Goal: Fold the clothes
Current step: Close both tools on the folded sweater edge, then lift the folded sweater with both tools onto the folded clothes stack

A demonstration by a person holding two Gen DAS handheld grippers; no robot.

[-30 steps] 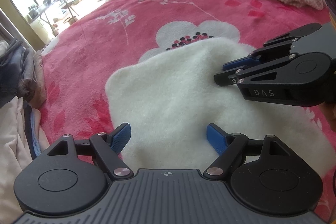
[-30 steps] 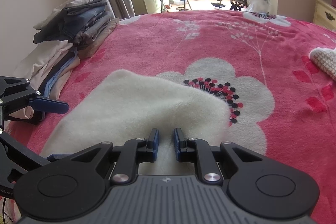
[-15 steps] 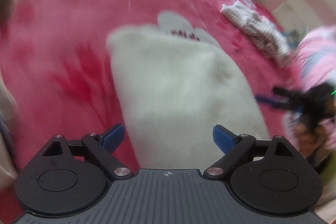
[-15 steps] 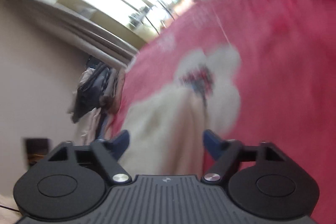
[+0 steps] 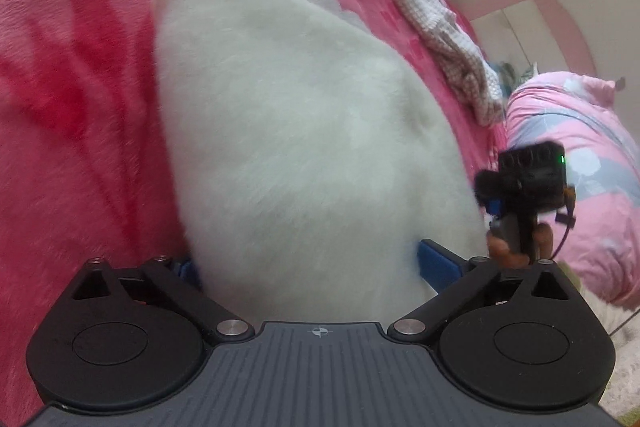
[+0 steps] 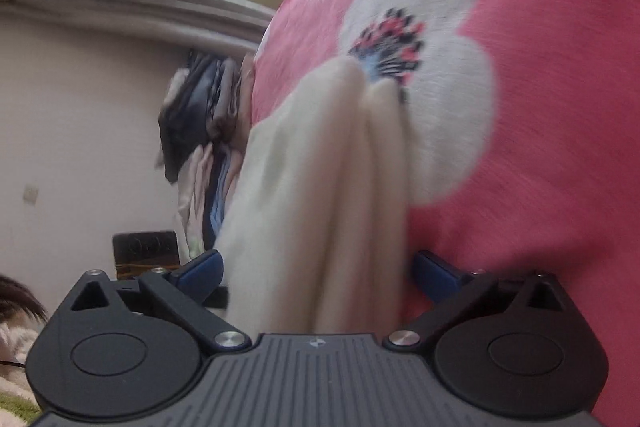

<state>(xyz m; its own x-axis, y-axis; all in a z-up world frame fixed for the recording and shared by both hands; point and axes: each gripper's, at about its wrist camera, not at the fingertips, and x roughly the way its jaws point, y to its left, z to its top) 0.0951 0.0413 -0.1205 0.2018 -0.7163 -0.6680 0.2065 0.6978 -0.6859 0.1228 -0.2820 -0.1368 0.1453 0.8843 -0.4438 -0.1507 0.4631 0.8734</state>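
On my left, the left claw point(image 5: 308, 267) was opening, its blue pads either side of the fluffy cream-white folded garment point(image 5: 304, 131) lying on the bright pink flowered bedspread point(image 5: 72, 75), not pressing it. On my right, the right claw point(image 6: 318, 269) was opening too, the garment's stacked layers point(image 6: 320, 195) between its pads. I judged I was lining up the pickup of the folded bundle; next, both claws had to close on all layers together.
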